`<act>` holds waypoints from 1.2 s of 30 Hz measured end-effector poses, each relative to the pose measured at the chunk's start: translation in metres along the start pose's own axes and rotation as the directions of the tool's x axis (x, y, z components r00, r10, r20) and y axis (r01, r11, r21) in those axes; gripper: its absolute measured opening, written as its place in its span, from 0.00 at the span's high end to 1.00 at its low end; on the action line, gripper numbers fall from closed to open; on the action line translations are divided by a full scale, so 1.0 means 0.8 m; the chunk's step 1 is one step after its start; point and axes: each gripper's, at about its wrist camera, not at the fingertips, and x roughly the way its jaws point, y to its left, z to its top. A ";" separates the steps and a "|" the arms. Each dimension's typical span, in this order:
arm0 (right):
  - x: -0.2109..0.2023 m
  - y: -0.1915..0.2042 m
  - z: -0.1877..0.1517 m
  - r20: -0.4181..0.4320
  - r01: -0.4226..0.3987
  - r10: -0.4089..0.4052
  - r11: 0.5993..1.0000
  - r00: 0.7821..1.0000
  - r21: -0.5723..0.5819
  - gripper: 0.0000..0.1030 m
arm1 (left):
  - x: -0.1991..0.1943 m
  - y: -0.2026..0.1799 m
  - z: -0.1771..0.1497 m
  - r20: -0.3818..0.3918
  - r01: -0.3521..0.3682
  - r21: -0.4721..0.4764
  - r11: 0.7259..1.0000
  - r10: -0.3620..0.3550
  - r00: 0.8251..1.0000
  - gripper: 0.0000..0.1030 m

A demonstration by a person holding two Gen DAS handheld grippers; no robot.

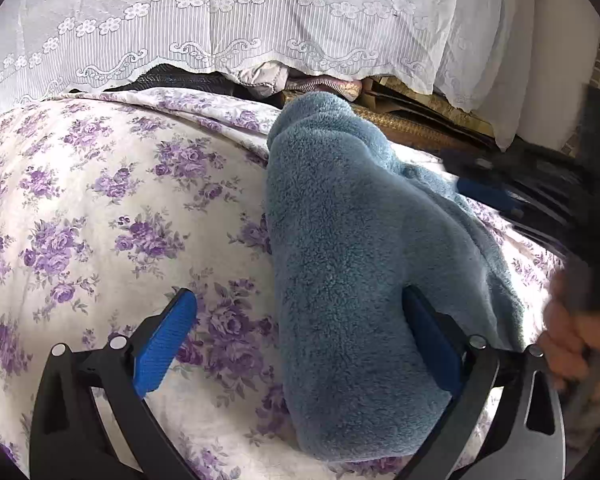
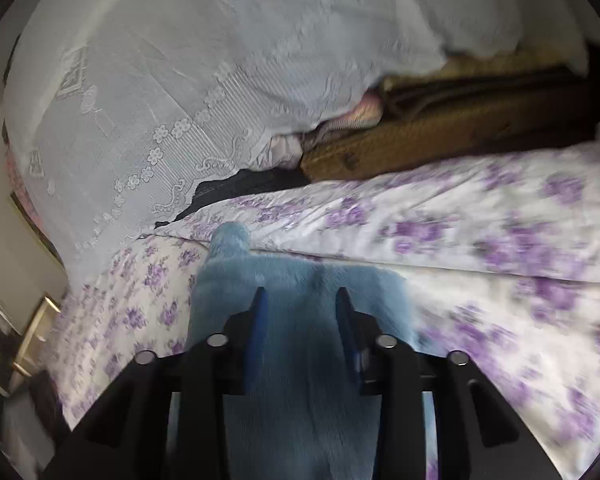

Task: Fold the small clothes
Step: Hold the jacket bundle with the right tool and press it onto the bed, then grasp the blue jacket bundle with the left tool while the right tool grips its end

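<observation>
A fluffy blue garment (image 1: 352, 240) lies folded lengthwise on the purple-flowered bedsheet (image 1: 100, 200). My left gripper (image 1: 300, 304) is open just above the sheet; its right finger rests against the garment's near end, and its left finger is over bare sheet. In the right wrist view the garment (image 2: 300, 280) runs forward between the blue fingers (image 2: 260, 312) of my right gripper (image 2: 300, 300). The jaws stand partly apart with the cloth between them; the view is blurred. The right gripper also shows blurred at the right edge of the left wrist view (image 1: 496, 196).
A white lace cover (image 1: 260, 20) hangs over stacked bedding behind the bed. A brown woven edge (image 2: 420, 144) and folded fabrics show under it. A hand (image 1: 572, 340) holds the right tool's handle at the right edge. A bedside frame (image 2: 32, 336) is at left.
</observation>
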 end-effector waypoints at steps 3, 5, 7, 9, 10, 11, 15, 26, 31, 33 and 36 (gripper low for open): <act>-0.020 0.003 -0.022 0.011 0.030 -0.029 0.998 1.000 -0.050 0.64 | 0.000 -0.001 0.001 0.005 -0.010 0.007 1.000 0.010 1.000 0.04; -0.020 -0.003 -0.039 -0.004 0.046 -0.046 0.997 0.999 -0.057 0.61 | 0.000 -0.004 0.001 0.010 -0.020 0.015 1.000 0.020 1.000 0.04; -0.001 -0.016 -0.061 -0.055 0.098 -0.102 0.993 0.993 -0.068 0.61 | 0.001 -0.007 -0.001 0.009 -0.019 0.029 0.999 0.019 1.000 0.04; 0.010 -0.018 -0.070 -0.028 0.113 -0.116 0.988 0.993 -0.107 0.60 | 0.002 -0.011 -0.002 0.012 -0.034 0.050 0.998 0.034 0.999 0.04; 0.011 -0.016 -0.069 -0.027 0.122 -0.126 0.986 0.992 -0.116 0.60 | 0.001 -0.011 -0.003 0.017 -0.040 0.055 0.998 0.040 0.999 0.04; 0.009 -0.013 -0.069 -0.028 0.133 -0.137 0.984 0.990 -0.122 0.60 | 0.000 -0.012 -0.003 0.020 -0.045 0.058 0.997 0.044 0.999 0.04; -0.011 -0.014 -0.075 0.013 0.127 -0.127 0.987 0.992 -0.100 0.58 | -0.003 -0.010 -0.004 0.028 -0.047 0.057 0.997 0.045 0.999 0.04; -0.047 -0.042 -0.093 0.005 0.123 -0.123 0.992 0.992 0.018 0.48 | -0.036 -0.018 -0.002 0.122 -0.040 0.077 0.996 0.030 0.992 0.06; -0.027 -0.062 -0.103 -0.057 0.080 -0.075 0.991 0.996 0.103 0.30 | -0.010 -0.019 -0.005 0.033 -0.058 0.090 0.994 0.055 0.998 0.04; -0.026 -0.065 -0.104 -0.058 0.072 -0.066 0.990 0.996 0.118 0.28 | -0.009 -0.014 -0.004 0.020 -0.036 0.072 0.997 0.034 0.999 0.04; -0.029 -0.067 -0.104 -0.049 0.059 -0.053 0.989 0.997 0.135 0.25 | -0.012 -0.008 -0.004 0.021 0.001 0.051 0.999 -0.002 1.000 0.05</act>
